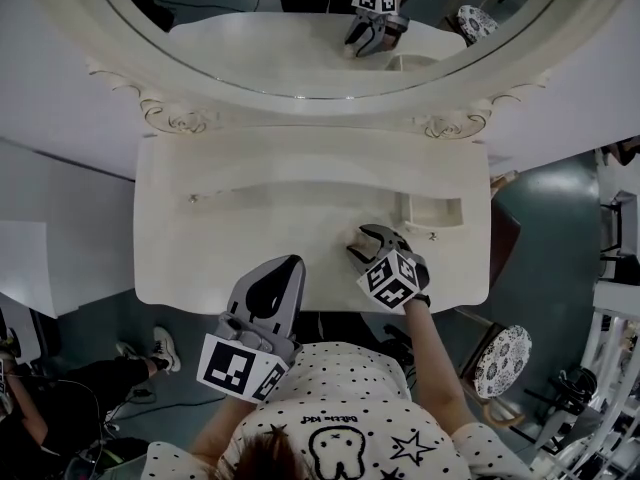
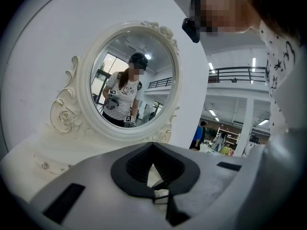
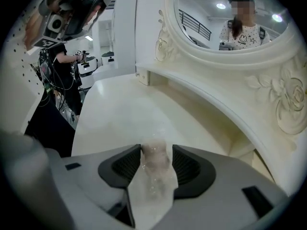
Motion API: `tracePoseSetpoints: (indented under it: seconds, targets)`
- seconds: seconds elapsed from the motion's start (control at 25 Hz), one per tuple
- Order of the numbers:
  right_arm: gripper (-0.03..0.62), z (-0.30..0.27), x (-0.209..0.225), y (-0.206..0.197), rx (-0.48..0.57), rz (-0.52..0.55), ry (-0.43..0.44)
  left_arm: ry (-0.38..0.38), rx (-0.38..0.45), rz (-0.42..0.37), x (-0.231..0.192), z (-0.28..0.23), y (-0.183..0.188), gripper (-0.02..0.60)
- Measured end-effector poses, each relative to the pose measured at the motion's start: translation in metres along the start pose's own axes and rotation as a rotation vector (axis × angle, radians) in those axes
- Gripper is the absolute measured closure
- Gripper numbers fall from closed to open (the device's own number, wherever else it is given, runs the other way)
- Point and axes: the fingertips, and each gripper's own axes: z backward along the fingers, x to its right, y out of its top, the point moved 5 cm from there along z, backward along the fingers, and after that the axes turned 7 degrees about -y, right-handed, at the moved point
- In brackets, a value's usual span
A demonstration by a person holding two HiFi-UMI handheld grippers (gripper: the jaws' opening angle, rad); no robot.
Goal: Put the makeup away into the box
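Jaws spread wide, the right gripper [image 3: 156, 152] straddles a small, pale pink translucent makeup piece [image 3: 154, 169]. The pads sit close on either side of it. Gripper and makeup are at the front right of the cream-white dressing desk [image 1: 230, 228]. Just behind them, toward the desk's rear right corner, sits the open cream rectangular box [image 1: 435, 213]. The left gripper [image 2: 153, 152], jaws closed together with nothing between them, hangs over the middle of the desk's front edge, facing the carved oval mirror [image 2: 129, 80].
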Motion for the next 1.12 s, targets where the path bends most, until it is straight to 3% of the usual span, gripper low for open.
tracePoseSetpoints:
  seconds: [0.32,0.68,1.12]
  targets:
    - [0.399,-0.003,0.004,0.0,0.005,-0.016,0.013,0.003,-0.002,0.002,-0.002,-0.002,0.001,0.586]
    - [0.462,-0.002,0.003,0.001,-0.004,-0.041,0.003,0.003,0.006,0.009,-0.001,-0.001,0.001,0.586]
    - [0.468,0.068,0.034,0.04,0.24,-0.205,-0.199,-0.014,0.028,-0.012,0.004,0.001,0.008,0.586]
